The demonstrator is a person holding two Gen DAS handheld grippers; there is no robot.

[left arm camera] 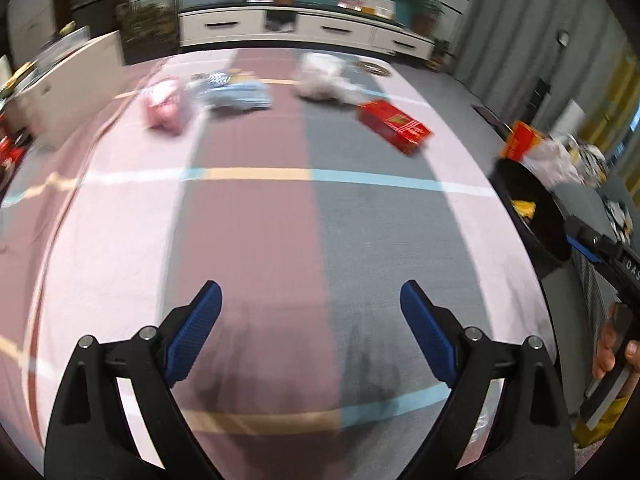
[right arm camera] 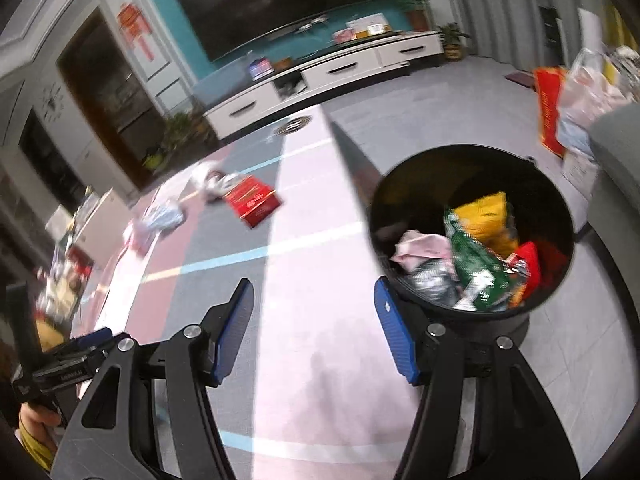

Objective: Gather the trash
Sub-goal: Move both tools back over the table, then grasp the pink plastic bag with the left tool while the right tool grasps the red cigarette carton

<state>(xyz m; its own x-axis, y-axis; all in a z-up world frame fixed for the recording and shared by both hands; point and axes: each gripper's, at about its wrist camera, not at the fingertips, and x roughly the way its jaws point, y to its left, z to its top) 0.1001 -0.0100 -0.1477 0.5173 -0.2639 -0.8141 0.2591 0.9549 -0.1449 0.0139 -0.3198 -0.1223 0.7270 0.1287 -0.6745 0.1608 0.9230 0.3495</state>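
Observation:
A black round trash bin (right arm camera: pixel 560 216) stands on the floor at the right, holding several wrappers, among them a green one (right arm camera: pixel 476 268) and a yellow one (right arm camera: pixel 484 216). Its rim also shows in the left wrist view (left arm camera: pixel 516 184). On the striped rug lie a red box (left arm camera: pixel 394 125), white crumpled trash (left arm camera: pixel 324 80), a pale blue packet (left arm camera: pixel 240 94) and a pink bag (left arm camera: pixel 164 106). My left gripper (left arm camera: pixel 311 300) is open and empty above the rug. My right gripper (right arm camera: pixel 314 292) is open and empty, just left of the bin.
A white TV cabinet (left arm camera: pixel 304 28) runs along the far wall with potted plants (left arm camera: pixel 148 28) beside it. A white low table (left arm camera: pixel 68 80) stands at the left. Bags and a red packet (right arm camera: pixel 550 108) pile up beside a grey seat (right arm camera: pixel 616 152) at the right.

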